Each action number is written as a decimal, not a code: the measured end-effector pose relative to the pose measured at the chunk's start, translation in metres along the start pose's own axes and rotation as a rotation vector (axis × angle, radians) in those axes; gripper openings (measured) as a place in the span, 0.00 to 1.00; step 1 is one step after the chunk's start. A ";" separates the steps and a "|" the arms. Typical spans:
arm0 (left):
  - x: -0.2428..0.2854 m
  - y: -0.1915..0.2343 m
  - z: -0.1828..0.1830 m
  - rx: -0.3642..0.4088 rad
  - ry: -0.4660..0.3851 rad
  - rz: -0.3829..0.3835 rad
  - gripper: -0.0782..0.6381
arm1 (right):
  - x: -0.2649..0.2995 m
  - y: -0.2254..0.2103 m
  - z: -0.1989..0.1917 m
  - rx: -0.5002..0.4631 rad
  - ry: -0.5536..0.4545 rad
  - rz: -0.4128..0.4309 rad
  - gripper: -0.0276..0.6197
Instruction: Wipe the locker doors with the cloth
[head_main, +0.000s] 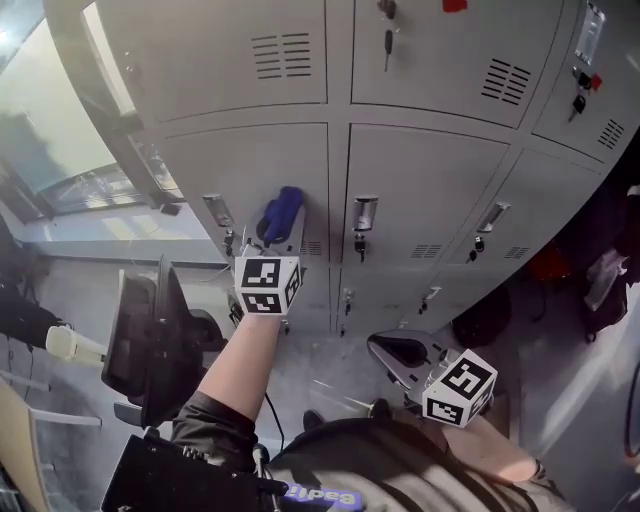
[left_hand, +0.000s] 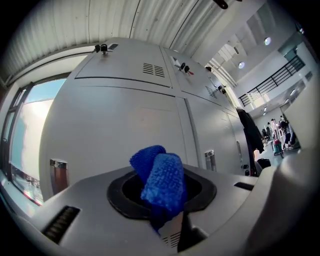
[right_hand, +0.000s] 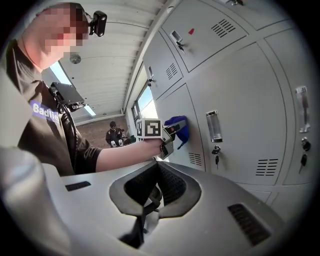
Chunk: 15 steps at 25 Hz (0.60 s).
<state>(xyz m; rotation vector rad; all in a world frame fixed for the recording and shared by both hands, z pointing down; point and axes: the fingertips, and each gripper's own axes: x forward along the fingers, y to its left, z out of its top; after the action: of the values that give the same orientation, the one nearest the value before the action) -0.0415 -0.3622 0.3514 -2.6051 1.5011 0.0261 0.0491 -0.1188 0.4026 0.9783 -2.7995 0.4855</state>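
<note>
The left gripper (head_main: 270, 238), arm outstretched, clamps a bunched blue cloth (head_main: 281, 212) against the lower right of a grey locker door (head_main: 240, 165), apparently so fabric rather than jaws meets the metal. The right gripper (head_main: 408, 355) hangs low and well apart, jaws together on nothing, seemingly kept clear of the wiping.

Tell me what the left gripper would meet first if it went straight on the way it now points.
The grey locker door straight ahead. The blue cloth held in the left gripper would reach it first. The cloth may already touch it, as depth is unclear.
</note>
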 end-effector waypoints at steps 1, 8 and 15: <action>0.004 -0.009 0.000 -0.002 0.003 -0.011 0.28 | -0.004 -0.004 -0.002 0.007 0.002 0.001 0.05; 0.019 -0.049 0.001 0.012 0.015 -0.042 0.28 | -0.024 -0.019 -0.003 -0.001 0.005 0.023 0.05; 0.005 -0.035 0.005 0.036 0.034 -0.033 0.28 | -0.021 -0.016 0.004 -0.027 -0.006 0.072 0.05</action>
<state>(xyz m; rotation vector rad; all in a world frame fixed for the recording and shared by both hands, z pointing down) -0.0088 -0.3491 0.3495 -2.6140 1.4552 -0.0492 0.0749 -0.1199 0.3978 0.8774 -2.8468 0.4526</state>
